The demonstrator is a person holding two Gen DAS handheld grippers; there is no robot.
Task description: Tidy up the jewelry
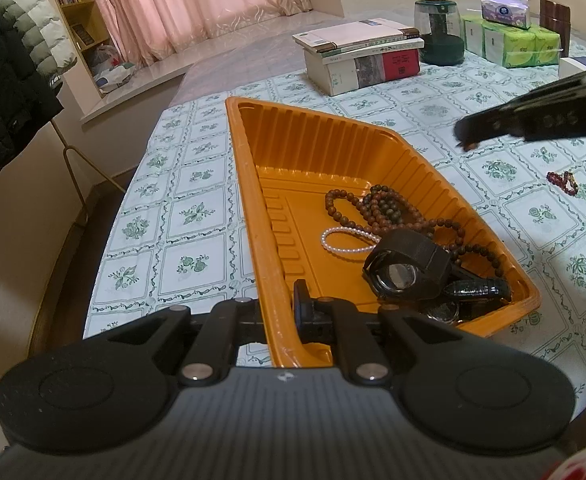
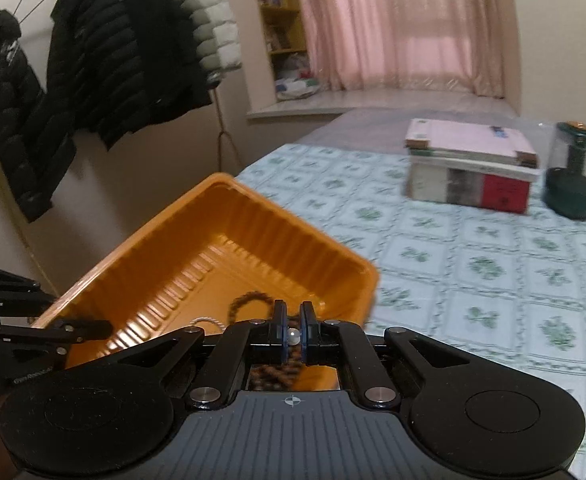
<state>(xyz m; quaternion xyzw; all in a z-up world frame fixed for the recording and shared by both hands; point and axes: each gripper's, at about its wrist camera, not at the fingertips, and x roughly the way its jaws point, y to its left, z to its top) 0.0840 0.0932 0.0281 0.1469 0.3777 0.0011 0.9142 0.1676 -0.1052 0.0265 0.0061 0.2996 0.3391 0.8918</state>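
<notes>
The orange tray point(image 1: 253, 216) is the landmark, resting on the floral tablecloth point(image 1: 197, 216) with jewelry heaped at its near end. Largest in the heap is a black watch point(image 1: 407, 266) with a curled strap, stiff and likely heaviest. Beyond it lie brown bead strands point(image 1: 389, 204), limp and liable to tangle, best pinched on a loop that stands clear. Smallest is a white pearl bracelet point(image 1: 347, 240), slippery and light. Right of the tray, well apart, a dark red bracelet point(image 1: 561, 180) lies on the cloth (probably the piece left to collect).

The left gripper point(image 1: 289, 312) is clamped on the tray's near rim. The right gripper point(image 2: 292, 334) is closed too, a pale bead and brown beads showing between its pads.

The right wrist view is smeared; what lies under the watch is hidden
</notes>
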